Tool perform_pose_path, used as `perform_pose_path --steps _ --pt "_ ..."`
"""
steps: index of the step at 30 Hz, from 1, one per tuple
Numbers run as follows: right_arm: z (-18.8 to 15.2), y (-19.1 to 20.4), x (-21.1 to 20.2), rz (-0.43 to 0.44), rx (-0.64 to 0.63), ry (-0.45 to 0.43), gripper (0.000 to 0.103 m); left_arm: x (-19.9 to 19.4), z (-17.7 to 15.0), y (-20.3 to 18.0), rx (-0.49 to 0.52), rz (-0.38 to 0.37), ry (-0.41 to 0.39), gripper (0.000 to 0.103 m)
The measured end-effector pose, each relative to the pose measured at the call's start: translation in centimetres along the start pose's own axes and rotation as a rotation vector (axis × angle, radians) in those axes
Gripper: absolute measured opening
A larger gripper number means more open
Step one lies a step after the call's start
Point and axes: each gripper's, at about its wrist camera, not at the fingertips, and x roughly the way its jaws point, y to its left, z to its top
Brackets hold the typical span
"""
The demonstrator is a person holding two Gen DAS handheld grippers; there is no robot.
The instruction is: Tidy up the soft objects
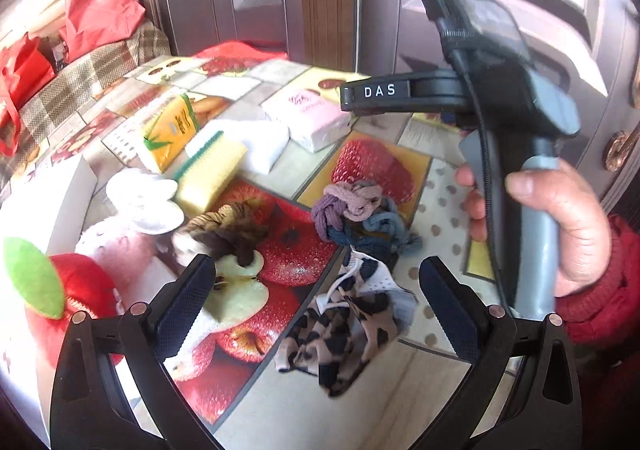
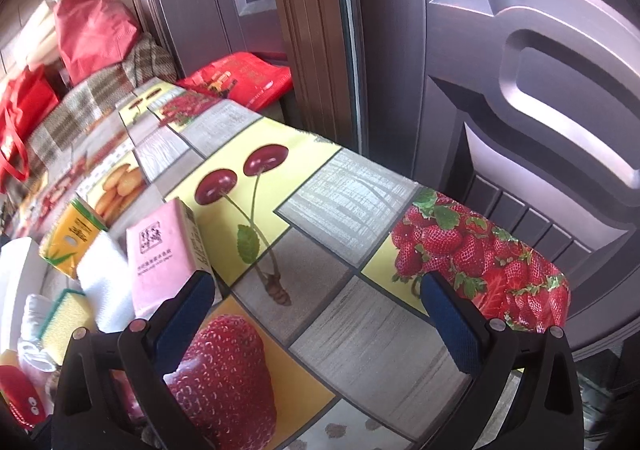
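My left gripper (image 1: 318,276) is open above a leopard-print cloth (image 1: 340,326) on the fruit-print table (image 1: 256,402). Just beyond lie a bundle of purple, pink and blue hair ties (image 1: 360,213) and a brown knotted rope toy (image 1: 228,228). A yellow sponge (image 1: 212,173), a white towel (image 1: 260,145), a pink tissue pack (image 1: 316,115) and a yellow tissue pack (image 1: 172,131) sit farther back. A red apple plush (image 1: 76,302) and a pink-white plush (image 1: 132,221) are at the left. My right gripper (image 2: 316,292) is open over bare tablecloth (image 2: 360,338), held by a hand (image 1: 560,217).
A white box (image 1: 52,201) stands at the left edge. Red bags (image 1: 100,9) rest on a plaid-covered surface at the back left. A dark wooden door (image 2: 520,69) rises just behind the table's far edge. The table's right end (image 2: 532,290) drops off near the door.
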Motion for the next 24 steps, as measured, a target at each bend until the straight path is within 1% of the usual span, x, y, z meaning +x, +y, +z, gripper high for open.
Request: perform_pose_path --steps 2,4,6,7,9,12,15,16,18,19,22,24 --pt "0.2 -0.6 -1.6 0.095 -0.010 -0.077 0.103 -2.6 -0.8 0.6 -0.028 0.000 -0.047 0.102" --pt "0.1 -0.8 -3.8 0.240 -0.080 -0.200 0.103 -5.0 -1.7 1.5 -0.046 0.026 -0.095 0.103" --pt "-0.5 -0.8 -6.4 0.423 -0.185 -0.336 0.103 -7.3 -2.7 2.9 -0.065 0.088 -0.148 0.103" --pt "-0.7 -0.8 -7.5 0.504 -0.234 -0.371 0.103 -8.5 -3.1 3.8 -0.079 0.133 -0.181 0.103" --pt "-1.2 -0.4 -8.9 0.635 -0.340 -0.353 0.103 -10.6 -3.8 5.9 -0.121 0.205 -0.236 0.103" --pt "-2.6 1.4 -10.4 0.752 -0.485 -0.289 0.103 -11.9 -3.7 8.9 -0.172 0.244 -0.246 0.103" --pt "-5.0 4.0 -10.4 0.801 -0.641 -0.175 0.103 -11.5 -3.1 10.0 -0.148 0.258 -0.228 0.102" --pt "-5.9 4.5 -10.6 0.816 -0.679 -0.149 0.103 -11.0 -2.9 10.1 -0.136 0.253 -0.212 0.099" --pt "-7.6 5.7 -10.2 0.828 -0.753 -0.093 0.103 -9.7 -2.6 9.9 -0.116 0.231 -0.171 0.098" --pt "-8.4 6.3 -10.0 0.818 -0.790 -0.068 0.102 -8.9 -2.6 9.7 -0.104 0.237 -0.147 0.098" --pt "-10.2 7.9 -9.3 0.764 -0.872 -0.019 0.102 -6.4 -2.5 9.2 -0.072 0.269 -0.079 0.089" --pt "-10.9 8.6 -8.8 0.729 -0.908 0.014 0.102 -5.1 -2.4 9.2 -0.069 0.274 -0.051 0.087"
